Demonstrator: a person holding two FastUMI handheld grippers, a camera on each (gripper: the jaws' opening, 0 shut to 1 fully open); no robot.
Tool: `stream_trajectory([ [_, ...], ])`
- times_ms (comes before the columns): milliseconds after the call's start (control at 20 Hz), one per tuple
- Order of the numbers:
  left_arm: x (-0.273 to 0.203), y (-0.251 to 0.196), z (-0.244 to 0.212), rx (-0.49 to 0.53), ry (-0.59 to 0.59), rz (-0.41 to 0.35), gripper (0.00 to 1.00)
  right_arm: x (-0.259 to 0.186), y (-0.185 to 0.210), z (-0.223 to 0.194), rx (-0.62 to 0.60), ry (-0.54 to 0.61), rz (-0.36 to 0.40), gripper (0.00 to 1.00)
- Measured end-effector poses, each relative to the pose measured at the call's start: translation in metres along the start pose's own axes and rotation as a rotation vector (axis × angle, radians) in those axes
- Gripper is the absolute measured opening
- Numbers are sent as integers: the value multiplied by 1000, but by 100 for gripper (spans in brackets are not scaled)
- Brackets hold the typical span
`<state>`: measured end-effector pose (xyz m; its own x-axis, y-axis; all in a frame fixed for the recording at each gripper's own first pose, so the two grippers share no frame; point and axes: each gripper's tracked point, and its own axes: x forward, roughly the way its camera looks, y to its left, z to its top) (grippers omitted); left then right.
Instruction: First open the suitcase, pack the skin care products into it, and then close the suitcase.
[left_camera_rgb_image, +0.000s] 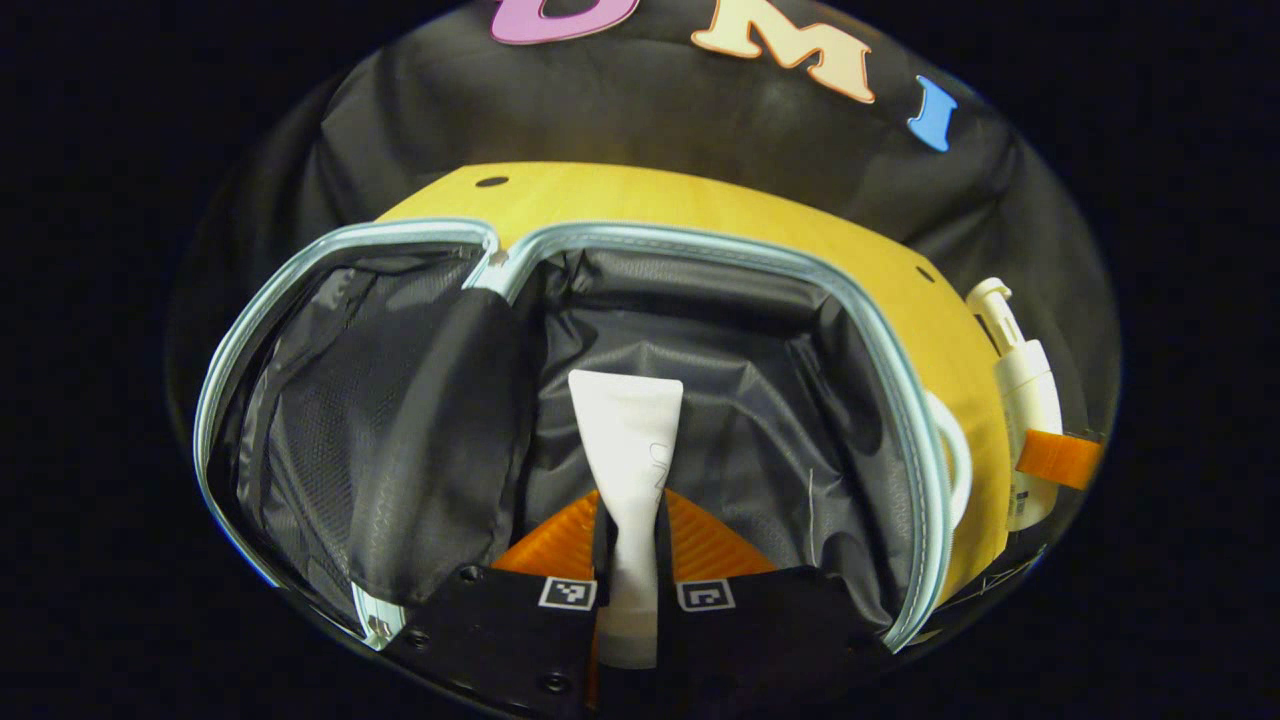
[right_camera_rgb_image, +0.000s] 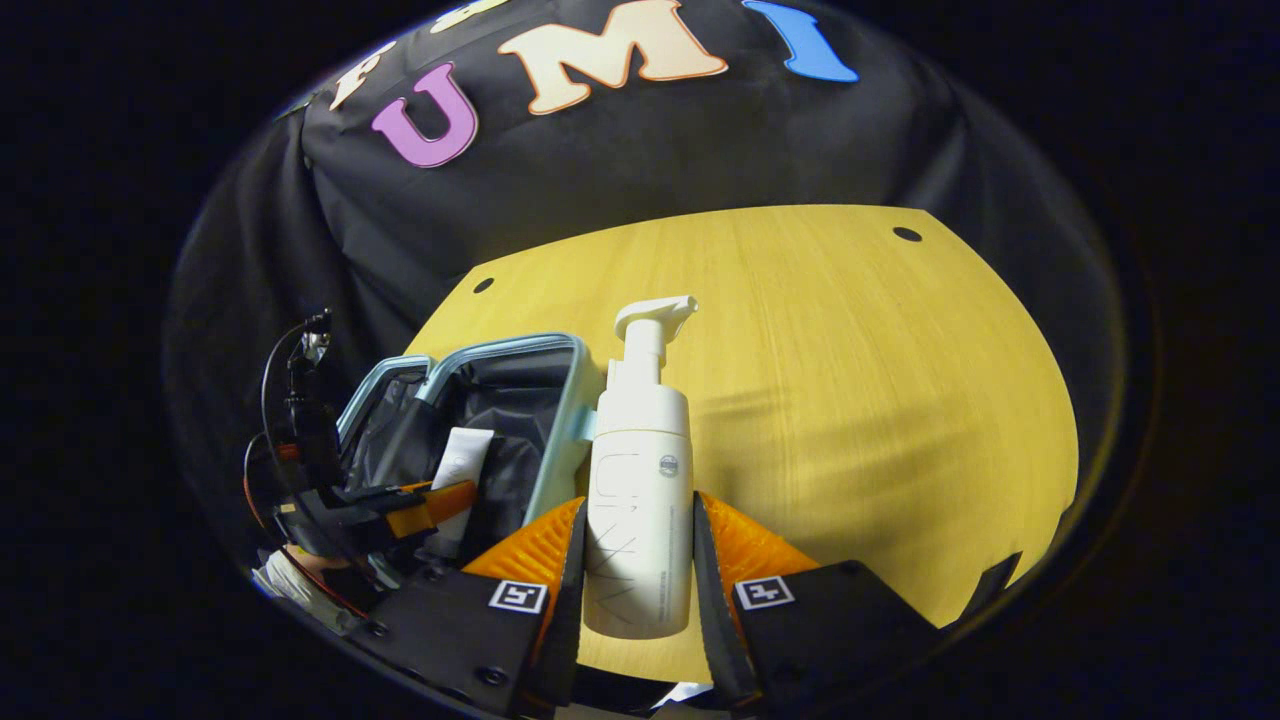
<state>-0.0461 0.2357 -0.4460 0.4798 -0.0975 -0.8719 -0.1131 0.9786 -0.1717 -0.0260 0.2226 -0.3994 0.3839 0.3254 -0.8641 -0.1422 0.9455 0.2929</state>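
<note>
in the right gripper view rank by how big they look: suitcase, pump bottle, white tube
1. pump bottle, though it is nearest the camera, held in the right hand-held gripper
2. suitcase, close to the bottle in apparent size
3. white tube, clearly smallest

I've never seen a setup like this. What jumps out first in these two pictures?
The open suitcase with its dark lining and pale blue zipper rim lies on the yellow wooden table. Over it, the left hand-held gripper pinches a flat white tube. Just right of the case, the right hand-held gripper grips an upright white pump bottle.
</note>
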Motion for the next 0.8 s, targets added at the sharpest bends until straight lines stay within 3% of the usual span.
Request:
stream_trajectory([
  [50, -3, 2, 2, 2, -6, -4, 18, 3, 14, 3, 0, 2, 19, 53],
  [150, -12, 5, 12, 0, -39, 2, 37, 13, 39, 6, -4, 12, 55, 54],
  [200, -20, 6, 21, -5, -76, 3, 58, 17, 49, 5, -9, 18, 68, 53],
  [400, -60, 20, 61, -24, -184, 2, 72, 40, 91, -7, -33, 71, 127, 53],
  [500, -82, 39, 80, -36, -235, 23, 72, 54, 105, -22, -31, 111, 136, 53],
  [600, -99, 67, 93, -44, -274, 67, 72, 68, 115, -39, -23, 157, 128, 53],
  [650, -106, 83, 96, -50, -284, 92, 77, 74, 117, -48, -14, 191, 120, 53],
  [700, -112, 100, 97, -56, -290, 122, 72, 77, 115, -54, -5, 219, 105, 53],
  [750, -116, 117, 96, -62, -289, 153, 77, 79, 115, -56, -3, 233, 89, 53],
  [800, -121, 135, 94, -70, -288, 184, 72, 82, 115, -57, -9, 239, 77, 54],
])
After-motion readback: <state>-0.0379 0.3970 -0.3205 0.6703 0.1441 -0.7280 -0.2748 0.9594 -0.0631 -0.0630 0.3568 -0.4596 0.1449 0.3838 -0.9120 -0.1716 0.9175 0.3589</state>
